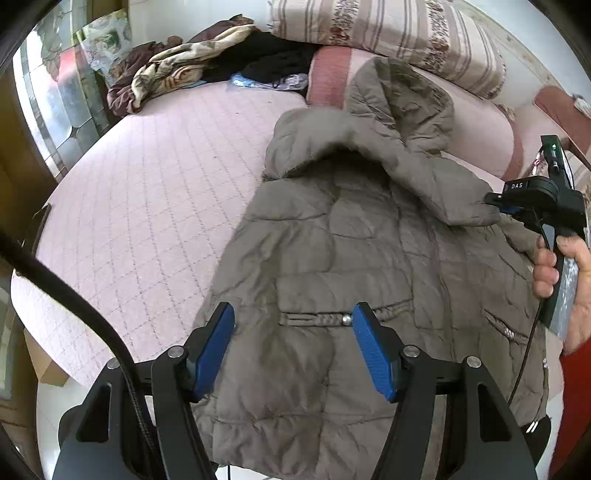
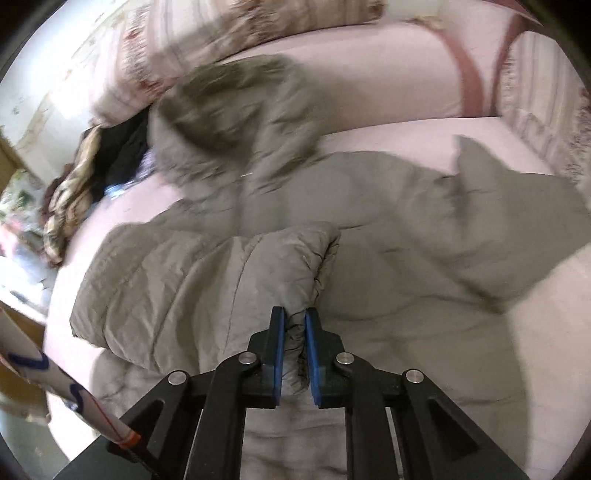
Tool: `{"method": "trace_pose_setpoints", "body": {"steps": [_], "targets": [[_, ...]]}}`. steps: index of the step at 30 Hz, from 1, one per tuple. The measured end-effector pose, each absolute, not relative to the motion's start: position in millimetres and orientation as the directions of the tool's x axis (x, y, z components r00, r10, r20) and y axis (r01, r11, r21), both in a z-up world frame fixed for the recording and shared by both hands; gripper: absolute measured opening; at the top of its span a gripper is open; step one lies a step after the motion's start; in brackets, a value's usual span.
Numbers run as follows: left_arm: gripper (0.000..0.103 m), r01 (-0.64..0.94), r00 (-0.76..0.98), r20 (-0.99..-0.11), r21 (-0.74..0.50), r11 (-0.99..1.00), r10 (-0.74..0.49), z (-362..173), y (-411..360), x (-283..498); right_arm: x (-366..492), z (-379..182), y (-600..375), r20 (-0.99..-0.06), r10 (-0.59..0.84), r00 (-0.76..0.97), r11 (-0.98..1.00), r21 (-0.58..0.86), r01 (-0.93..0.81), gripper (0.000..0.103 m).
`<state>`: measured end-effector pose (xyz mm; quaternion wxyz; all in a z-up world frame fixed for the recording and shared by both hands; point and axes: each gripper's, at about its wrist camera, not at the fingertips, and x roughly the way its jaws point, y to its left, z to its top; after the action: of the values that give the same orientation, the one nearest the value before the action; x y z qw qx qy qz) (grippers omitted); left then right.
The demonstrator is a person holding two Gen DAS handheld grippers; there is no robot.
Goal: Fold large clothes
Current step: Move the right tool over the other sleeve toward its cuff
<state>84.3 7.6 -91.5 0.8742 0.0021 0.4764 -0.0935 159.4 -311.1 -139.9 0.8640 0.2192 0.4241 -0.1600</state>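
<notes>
A big puffy coat (image 1: 332,258) lies spread flat on the bed (image 1: 147,192), with its hood (image 1: 369,122) up near the pillows (image 1: 388,33). It lies flat like this most likely so its parts can be folded over one by one. The coat is a dull grey-brown, soft and padded, with stitched lines that make fat squares, and it is full of small wrinkles. A thin band with a shiny snap (image 1: 346,319) runs across its middle. The right claw (image 2: 294,354) is pinched tight on the end of a sleeve (image 2: 291,266), and the cloth bunches up between its blue pads (image 2: 279,354). It probably holds the sleeve there so it can carry it across the body of the coat. The left claw (image 1: 293,350) hangs over the lower part of the coat with its fingers apart and nothing between them, likely waiting to press or grab next. A person's hand (image 1: 565,280) grips the handle of the right tool at the coat's edge. The bed cover is pale pink with a quilted diamond pattern. A heap of other clothes (image 1: 184,70) sits at the far corner.
</notes>
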Motion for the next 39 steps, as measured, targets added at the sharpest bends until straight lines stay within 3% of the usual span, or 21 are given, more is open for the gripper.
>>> {"method": "trace_pose_setpoints", "body": {"steps": [8, 15, 21, 23, 26, 32, 39], "targets": [[0.065, 0.191, 0.514, -0.848, -0.034, 0.981, -0.129, -103, -13, 83, 162, -172, -354, -0.841, -0.175, 0.513, 0.829, 0.155, 0.537, 0.011], [0.065, 0.184, 0.529, -0.846, 0.045, 0.982, -0.061, -101, -27, 82, 177, -202, -364, -0.861, -0.15, 0.487, 0.817, 0.169, 0.551, 0.012], [0.065, 0.177, 0.59, -0.807, 0.089, 0.98, -0.034, -80, -38, 63, 149, -166, -364, -0.812, -0.159, 0.562, 0.836, 0.192, 0.513, 0.032], [0.065, 0.182, 0.599, -0.8, 0.108, 0.977, -0.023, -74, -44, 56, 126, -149, -371, -0.777, -0.175, 0.605, 0.831, 0.213, 0.514, 0.058], [0.065, 0.192, 0.587, -0.809, 0.118, 0.974, -0.017, -69, -54, 46, 95, -134, -387, -0.743, -0.211, 0.635, 0.815, 0.225, 0.534, 0.069], [0.066, 0.213, 0.591, -0.806, 0.151, 0.965, -0.005, -65, -75, 30, 39, -143, -449, -0.754, -0.312, 0.578, 0.737, 0.192, 0.648, 0.074], [0.066, 0.192, 0.642, -0.765, 0.224, 0.956, 0.05, -62, -90, 27, 10, -189, -526, -0.813, -0.27, 0.516, 0.611, 0.269, 0.744, 0.075]]}}
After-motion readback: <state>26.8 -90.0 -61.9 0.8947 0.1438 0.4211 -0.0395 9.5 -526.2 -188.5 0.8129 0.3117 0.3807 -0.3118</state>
